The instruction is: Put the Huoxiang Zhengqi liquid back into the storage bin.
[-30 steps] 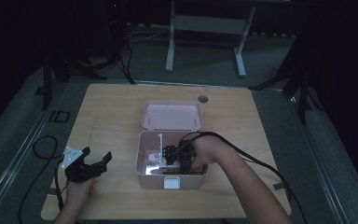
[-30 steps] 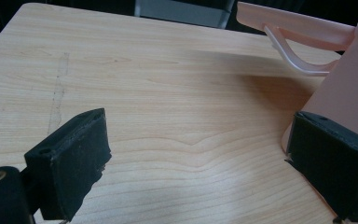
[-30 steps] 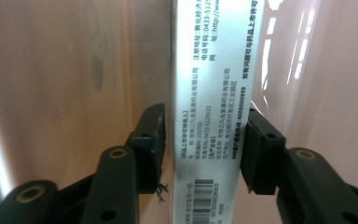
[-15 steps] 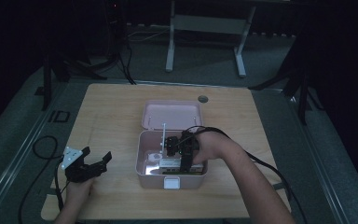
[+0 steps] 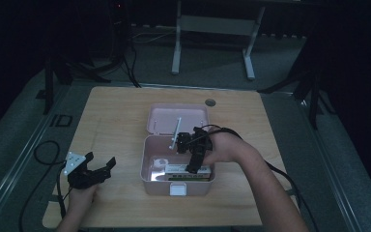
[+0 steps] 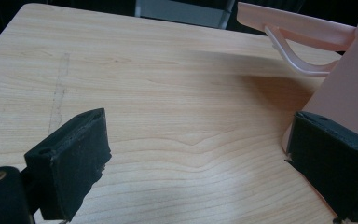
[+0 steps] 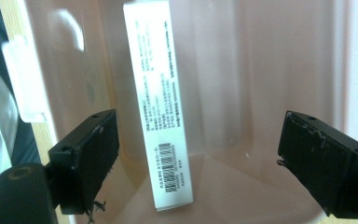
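the long white carton (image 7: 157,107) lies inside the pink box (image 5: 147,174), along the box's near wall, close to the clasp side. in the right gripper view it stands on a long edge against that wall, a printed face turned up toward the camera. it looks like thin card around something small, so probably light and fairly stiff along its length but easy to dent on the broad faces. the best hold is likely across the narrow width near the middle, squeezed gently; a grip at one end may let it swing.

the right gripper (image 7: 198,158) hangs over it with its jaws wide apart, holding nothing. the left gripper (image 6: 200,163) rests on the wooden surface (image 5: 111,121) just beside the box, jaws also spread and empty.

the carton bears a block of small print and a barcode near one end; the characters are too fine to read. the open lid (image 5: 178,117) lies back behind the box.
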Available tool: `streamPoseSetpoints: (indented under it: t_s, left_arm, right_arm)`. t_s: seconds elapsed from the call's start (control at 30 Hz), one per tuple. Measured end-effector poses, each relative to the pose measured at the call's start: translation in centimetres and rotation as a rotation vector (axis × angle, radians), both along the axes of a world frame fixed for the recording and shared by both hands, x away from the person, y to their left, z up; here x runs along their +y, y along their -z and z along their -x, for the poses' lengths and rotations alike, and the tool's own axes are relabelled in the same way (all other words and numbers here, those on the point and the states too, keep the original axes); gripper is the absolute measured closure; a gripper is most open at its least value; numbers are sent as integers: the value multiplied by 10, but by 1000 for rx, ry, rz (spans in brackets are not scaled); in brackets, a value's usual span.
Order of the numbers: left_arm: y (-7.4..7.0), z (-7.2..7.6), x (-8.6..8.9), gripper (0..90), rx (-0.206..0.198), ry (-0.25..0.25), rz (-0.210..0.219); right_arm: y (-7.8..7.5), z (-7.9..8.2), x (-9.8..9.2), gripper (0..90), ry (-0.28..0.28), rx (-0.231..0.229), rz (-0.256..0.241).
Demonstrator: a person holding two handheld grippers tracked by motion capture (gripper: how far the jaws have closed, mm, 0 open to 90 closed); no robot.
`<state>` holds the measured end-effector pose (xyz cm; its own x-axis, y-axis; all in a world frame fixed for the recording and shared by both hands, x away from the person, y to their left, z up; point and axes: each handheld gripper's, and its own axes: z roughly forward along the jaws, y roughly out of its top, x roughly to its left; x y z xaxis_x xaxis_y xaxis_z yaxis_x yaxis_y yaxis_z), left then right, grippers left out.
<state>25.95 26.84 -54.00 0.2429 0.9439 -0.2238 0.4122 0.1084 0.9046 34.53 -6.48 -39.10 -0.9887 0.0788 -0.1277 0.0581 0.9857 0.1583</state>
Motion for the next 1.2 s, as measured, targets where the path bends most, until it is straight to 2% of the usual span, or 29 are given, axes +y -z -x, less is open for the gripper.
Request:
streamPoseSetpoints:
  t_s: [0.2, 0.43, 0.6, 0.9, 1.1, 1.2]
  left_arm:
    - [0, 0, 0, 61, -1, 0, 1]
    - [0, 0, 0, 61, 1, 2, 0]
    - [0, 0, -1, 61, 2, 2, -1]
    - [0, 0, -1, 61, 6, 6, -8]
    - [0, 0, -1, 61, 7, 5, -7]
    - [0, 0, -1, 61, 11, 6, 5]
  right_arm:
    - [-13, 0, -14, 112, 50, -31, -108]
    - [-25, -2, -42, 111, 132, -63, -257]
    - [-28, -4, -59, 111, 185, -94, -308]
    - [-26, -6, -92, 111, 296, -124, -415]
    - [-17, -5, -120, 110, 388, -150, -478]
    - [-8, -3, -135, 110, 438, -143, -536]
